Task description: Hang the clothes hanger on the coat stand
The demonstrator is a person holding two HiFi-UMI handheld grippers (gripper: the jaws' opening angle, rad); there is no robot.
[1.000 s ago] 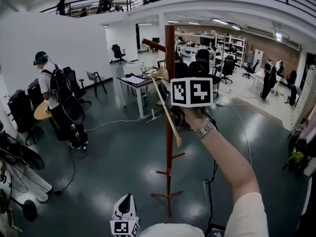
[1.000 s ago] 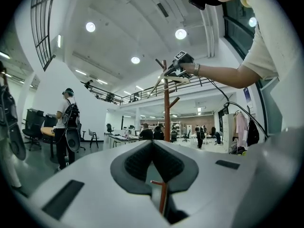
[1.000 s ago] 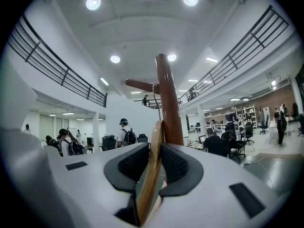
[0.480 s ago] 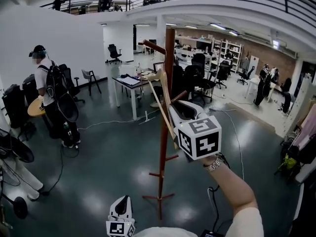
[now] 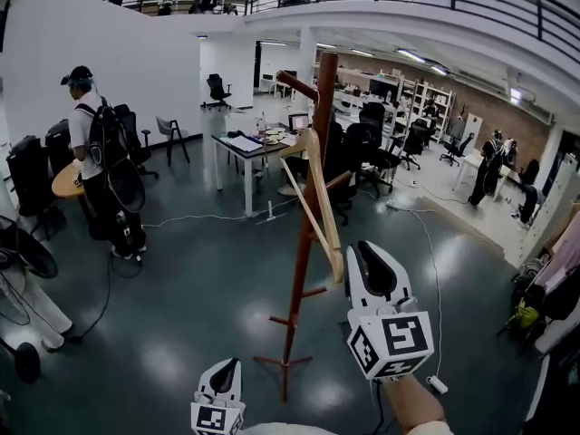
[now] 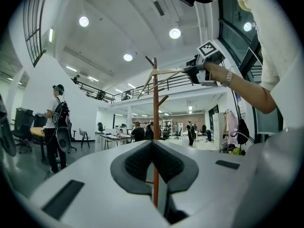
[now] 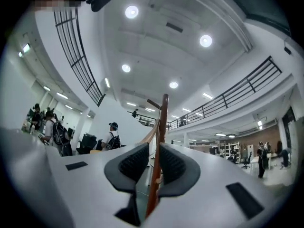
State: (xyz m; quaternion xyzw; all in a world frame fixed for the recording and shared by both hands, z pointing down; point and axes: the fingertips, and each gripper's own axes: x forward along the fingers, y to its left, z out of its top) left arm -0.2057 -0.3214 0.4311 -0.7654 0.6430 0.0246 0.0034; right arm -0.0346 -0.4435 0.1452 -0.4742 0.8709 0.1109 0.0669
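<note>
The brown wooden coat stand [image 5: 304, 243] rises from the dark floor in the middle of the head view. A light wooden clothes hanger [image 5: 319, 202] hangs from near an upper peg, slanting down along the pole. My right gripper [image 5: 361, 247] is just right of the hanger's lower end, its jaws a little apart with nothing between them. In the right gripper view the coat stand [image 7: 163, 113] shows through the gap of the right gripper [image 7: 154, 146], and the hanger [image 7: 150, 132] lies beyond, left of the pole. My left gripper [image 5: 232, 362] stays low near my body, shut and empty; the left gripper [image 6: 153, 144] looks at the stand [image 6: 155, 108].
A person with a backpack [image 5: 95, 148] stands at the left beside a round table [image 5: 65, 181]. A desk [image 5: 246, 145] and office chairs [image 5: 367, 148] stand behind the stand. A white cable [image 5: 195, 216] runs over the floor. A fan [image 5: 20, 254] is at the far left.
My right gripper has dropped from the stand's upper peg down and towards me. It held the hanger before; now the hanger hangs on the stand by itself. The left gripper stayed put.
</note>
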